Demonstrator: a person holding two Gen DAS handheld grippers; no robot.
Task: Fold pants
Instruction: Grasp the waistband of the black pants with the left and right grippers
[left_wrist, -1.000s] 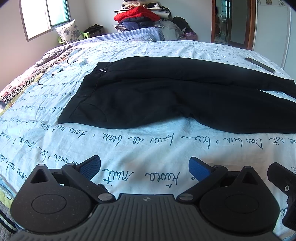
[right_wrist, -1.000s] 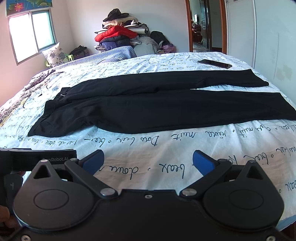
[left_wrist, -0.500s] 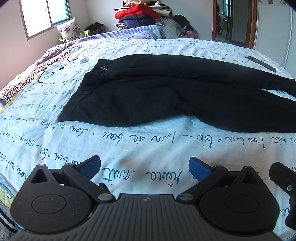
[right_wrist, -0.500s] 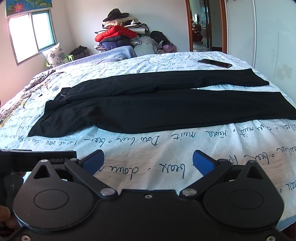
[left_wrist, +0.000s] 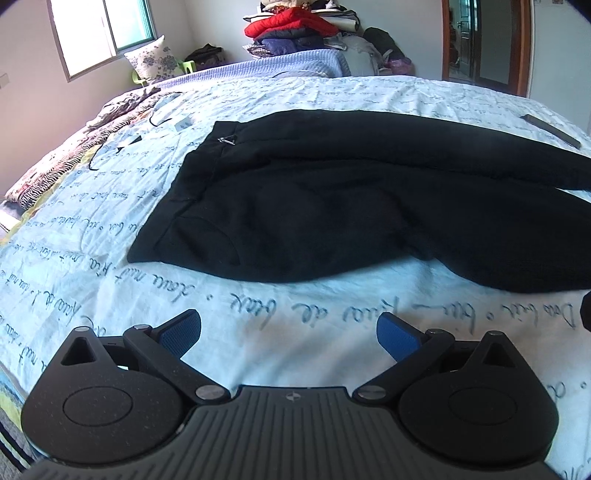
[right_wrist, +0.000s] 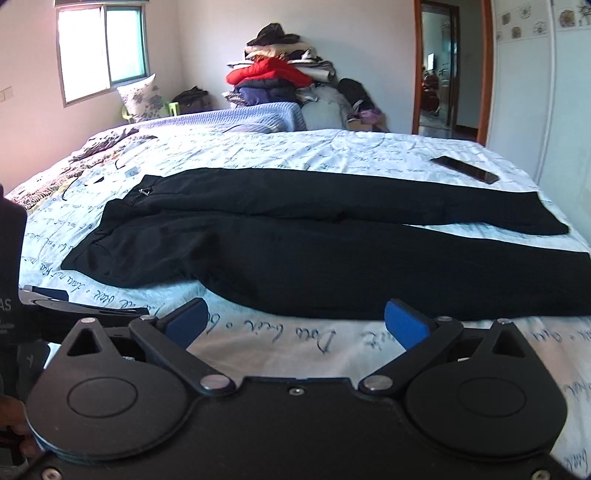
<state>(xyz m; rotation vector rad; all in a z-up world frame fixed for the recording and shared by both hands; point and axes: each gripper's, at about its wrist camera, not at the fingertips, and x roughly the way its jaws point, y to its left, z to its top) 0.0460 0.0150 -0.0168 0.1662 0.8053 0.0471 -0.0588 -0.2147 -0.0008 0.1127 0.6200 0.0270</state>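
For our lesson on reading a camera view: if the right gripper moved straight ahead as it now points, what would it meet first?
The right gripper, jaws open, would probably cross a strip of bedsheet, then meet the near edge of the black pants. Depth is uncertain.

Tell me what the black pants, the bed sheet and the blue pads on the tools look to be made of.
Black pants: soft, matte, thickish fabric, perhaps fleece or knit; no sheen, rounded folds.
Bed sheet: thin woven cloth, likely cotton, matte, finely creased, printed with dark script.
Blue pads: probably rubber or soft plastic; a fine dotted grip texture shows. Both the left tool and right tool stand open.
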